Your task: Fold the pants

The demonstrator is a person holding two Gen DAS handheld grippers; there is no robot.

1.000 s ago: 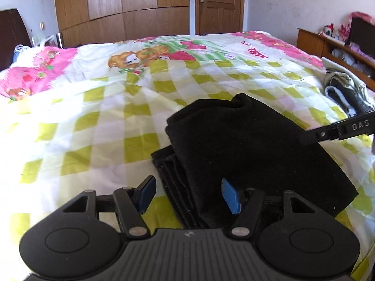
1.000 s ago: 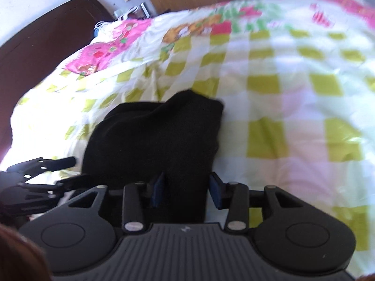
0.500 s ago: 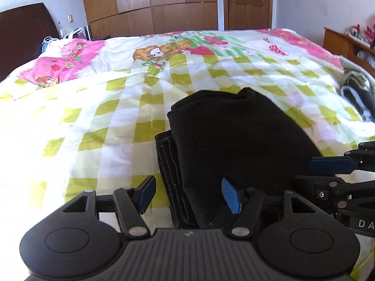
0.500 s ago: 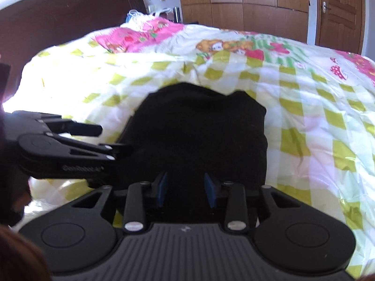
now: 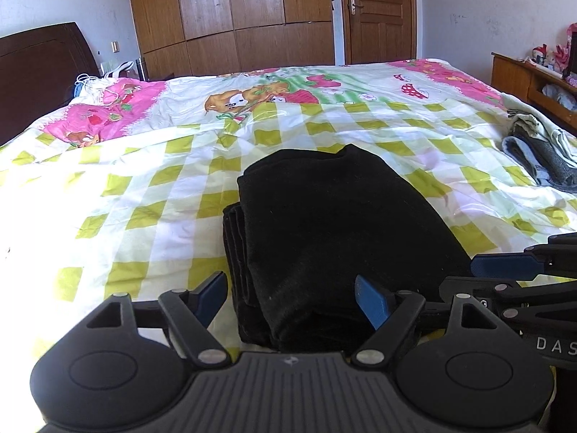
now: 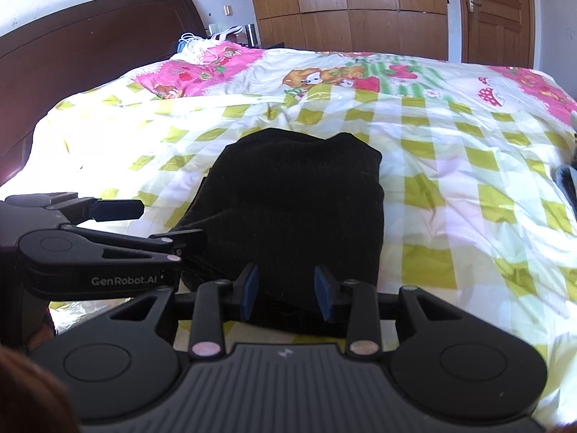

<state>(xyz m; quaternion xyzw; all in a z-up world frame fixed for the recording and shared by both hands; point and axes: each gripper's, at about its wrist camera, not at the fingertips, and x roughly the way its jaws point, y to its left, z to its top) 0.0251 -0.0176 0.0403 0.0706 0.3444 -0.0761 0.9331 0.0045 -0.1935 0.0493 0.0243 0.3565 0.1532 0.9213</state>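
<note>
Left tongs [image 5: 290,297] stand wide apart at the bottom of the left wrist view, straddling the near left corner of the black pants [image 5: 335,238] and gripping nothing; the spread looks like a release after the last fold, or a readiness to square the stacked edges that show as thin layers on the bundle's left side. Those pants lie as a compact folded packet in the middle of the frame, on the checked bedspread [image 5: 144,195], so the folding seems nearly finished. Right tongs [image 6: 286,294], at the bottom centre of the right wrist view, are parted more narrowly, with the near hem of the pants [image 6: 295,209] lying between the blue pads; whether the pads press the cloth I cannot tell, though a gap shows on each side. Both tools sit just beside each other at the near edge, probably to keep the bundle from springing open. Open bedspread stretches to the left and beyond the bundle toward the top of the frame; a heap of other clothes [image 5: 537,155] lies at the right edge, well apart.
</note>
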